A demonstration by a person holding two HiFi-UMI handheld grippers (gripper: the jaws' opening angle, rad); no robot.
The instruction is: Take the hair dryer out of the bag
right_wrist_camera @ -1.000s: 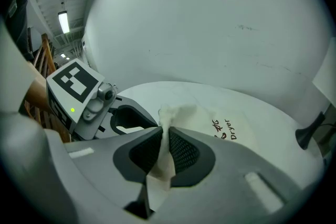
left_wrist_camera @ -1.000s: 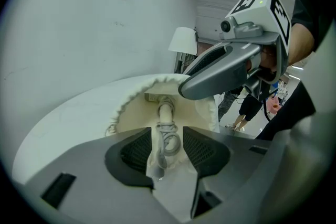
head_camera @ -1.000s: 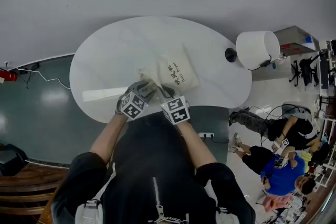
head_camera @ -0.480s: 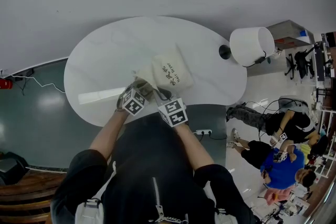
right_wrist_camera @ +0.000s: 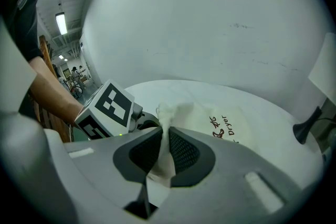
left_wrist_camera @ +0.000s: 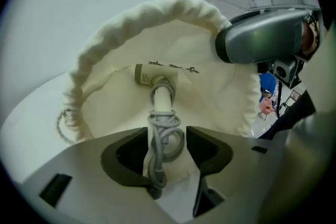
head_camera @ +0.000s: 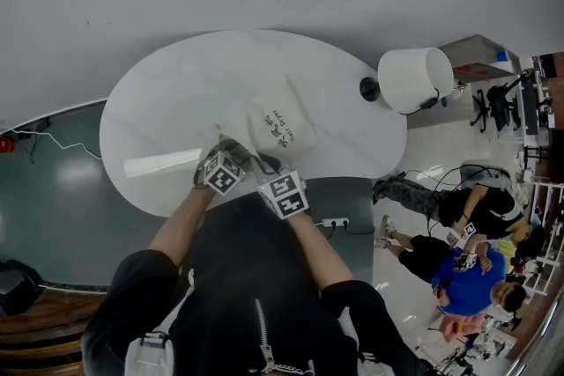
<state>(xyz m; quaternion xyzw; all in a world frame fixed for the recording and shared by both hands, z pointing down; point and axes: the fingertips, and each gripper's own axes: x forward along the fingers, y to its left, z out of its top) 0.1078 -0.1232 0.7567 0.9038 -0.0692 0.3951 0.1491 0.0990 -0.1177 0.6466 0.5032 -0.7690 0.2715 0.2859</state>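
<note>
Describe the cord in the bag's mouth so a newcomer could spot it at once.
On the white oval table lies a cream drawstring bag, its mouth open toward the person. Out of that mouth comes a grey cord, wound in loops below a white sleeve: the only grey, coiled thing against the plain cloth.

Your cream cloth drawstring bag [head_camera: 280, 129] shows dark lettering; the coiled cord [left_wrist_camera: 163, 139] is pale grey, your oval desk [head_camera: 176, 92] glossy white.

place: shared workroom or lab | cues: white oval table [head_camera: 167, 110], office chairs [head_camera: 502, 101], people on floor [head_camera: 471, 211]
</note>
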